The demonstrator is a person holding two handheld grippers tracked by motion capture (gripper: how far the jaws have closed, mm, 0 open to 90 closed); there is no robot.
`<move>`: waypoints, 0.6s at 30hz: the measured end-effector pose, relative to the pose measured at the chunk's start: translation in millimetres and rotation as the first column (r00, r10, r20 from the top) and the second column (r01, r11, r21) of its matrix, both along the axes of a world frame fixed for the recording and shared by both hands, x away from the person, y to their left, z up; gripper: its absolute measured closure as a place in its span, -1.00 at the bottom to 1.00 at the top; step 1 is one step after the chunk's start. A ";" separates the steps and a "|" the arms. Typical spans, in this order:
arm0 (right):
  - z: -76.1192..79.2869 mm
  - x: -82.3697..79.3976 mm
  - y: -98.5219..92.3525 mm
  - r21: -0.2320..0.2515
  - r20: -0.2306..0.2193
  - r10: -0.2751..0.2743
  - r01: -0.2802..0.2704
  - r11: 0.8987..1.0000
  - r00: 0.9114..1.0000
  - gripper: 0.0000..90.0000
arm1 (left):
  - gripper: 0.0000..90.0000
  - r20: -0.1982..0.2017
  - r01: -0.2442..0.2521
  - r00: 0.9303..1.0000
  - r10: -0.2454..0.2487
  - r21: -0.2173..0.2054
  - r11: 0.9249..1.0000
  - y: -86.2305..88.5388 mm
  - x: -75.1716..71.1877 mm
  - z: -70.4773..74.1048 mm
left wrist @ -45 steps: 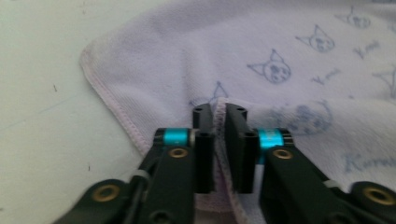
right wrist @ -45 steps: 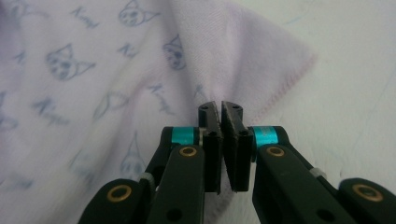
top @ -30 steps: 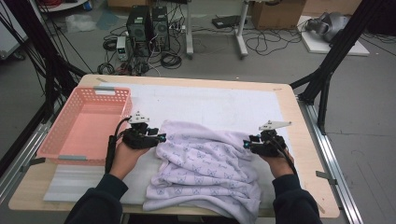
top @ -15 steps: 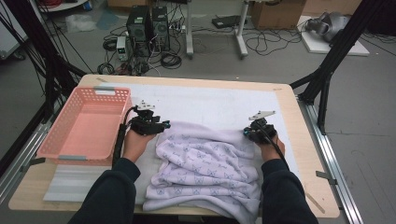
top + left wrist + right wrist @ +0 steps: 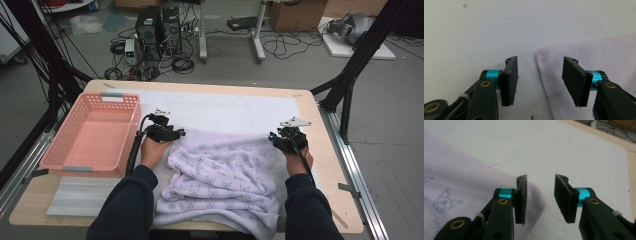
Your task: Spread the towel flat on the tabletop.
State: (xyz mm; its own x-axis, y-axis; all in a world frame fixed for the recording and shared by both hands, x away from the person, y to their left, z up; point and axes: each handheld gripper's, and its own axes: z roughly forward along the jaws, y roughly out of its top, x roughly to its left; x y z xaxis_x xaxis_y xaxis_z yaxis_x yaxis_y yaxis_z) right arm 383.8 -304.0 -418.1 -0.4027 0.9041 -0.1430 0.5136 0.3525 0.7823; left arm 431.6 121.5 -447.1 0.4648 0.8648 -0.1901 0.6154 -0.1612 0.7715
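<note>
A lavender towel (image 5: 225,170) with small cat prints lies rumpled on the white mat (image 5: 225,107), its far edge stretched straight between my two grippers. My left gripper (image 5: 180,133) rests at the towel's far left corner. In the left gripper view that corner (image 5: 599,52) lies flat on the mat between the jaws of the left gripper (image 5: 540,62), which have widened a little and stand open. My right gripper (image 5: 272,137) sits at the far right corner. Its jaws (image 5: 541,180) have just been opening, and the towel corner (image 5: 454,175) lies loose under them.
An empty pink basket (image 5: 92,132) stands at the left of the table, close to my left hand. A pale ribbed sheet (image 5: 80,195) lies in front of it. The table's right edge (image 5: 330,165) runs beside my right hand. Computers and cables sit on the floor beyond.
Both hands have moved away from the person toward the far side of the table, drawing the towel's far edge out straight. The left hand has also come down onto the mat.
</note>
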 end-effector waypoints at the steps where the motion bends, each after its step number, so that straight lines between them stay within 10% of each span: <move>1: 0.1 -0.6 -1.0 0.005 -0.002 -0.001 0.001 1.000 1.000 0.37 | 0.06 -0.008 0.014 1.000 -0.014 0.028 1.000 -5.5 2.1 0.4; 3: -0.5 -1.2 -3.0 0.020 -0.004 -0.001 0.001 1.000 1.000 0.36 | 0.18 0.060 0.059 0.996 -0.071 0.179 0.982 -20.3 0.6 0.3; 5: -1.0 -0.8 -4.1 0.033 -0.009 0.001 -0.001 0.999 1.000 0.37 | 0.79 0.048 0.131 0.989 -0.142 0.190 0.973 -26.0 3.0 3.4; 7: -0.9 -0.5 -3.2 0.048 -0.008 0.010 -0.010 0.999 1.000 0.38 | 0.92 0.082 0.084 0.990 -0.114 0.305 0.949 -29.6 10.6 10.3; 10: -1.2 0.2 -1.4 0.047 -0.005 0.021 -0.020 0.999 1.000 0.45 | 0.93 0.115 -0.052 0.993 0.022 0.262 0.964 -12.1 26.8 20.8; 13: -2.0 1.9 -1.7 0.070 -0.013 0.018 -0.017 0.997 1.000 0.44 | 0.93 0.133 -0.181 0.978 0.158 0.186 0.966 13.1 38.3 29.0; 18: -8.6 7.4 0.7 0.134 -0.045 0.034 -0.028 0.991 0.998 0.33 | 0.39 0.074 -0.167 0.984 0.160 0.101 0.981 28.5 37.9 25.2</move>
State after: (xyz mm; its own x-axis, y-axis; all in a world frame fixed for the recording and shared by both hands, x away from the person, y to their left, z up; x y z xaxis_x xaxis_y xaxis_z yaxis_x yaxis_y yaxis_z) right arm 391.1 -303.3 -426.7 -0.4341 0.9009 -0.0026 0.5418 0.2633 0.7982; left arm 469.5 150.0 -421.9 0.3235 0.9438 -0.0670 0.5896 -0.1457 0.7945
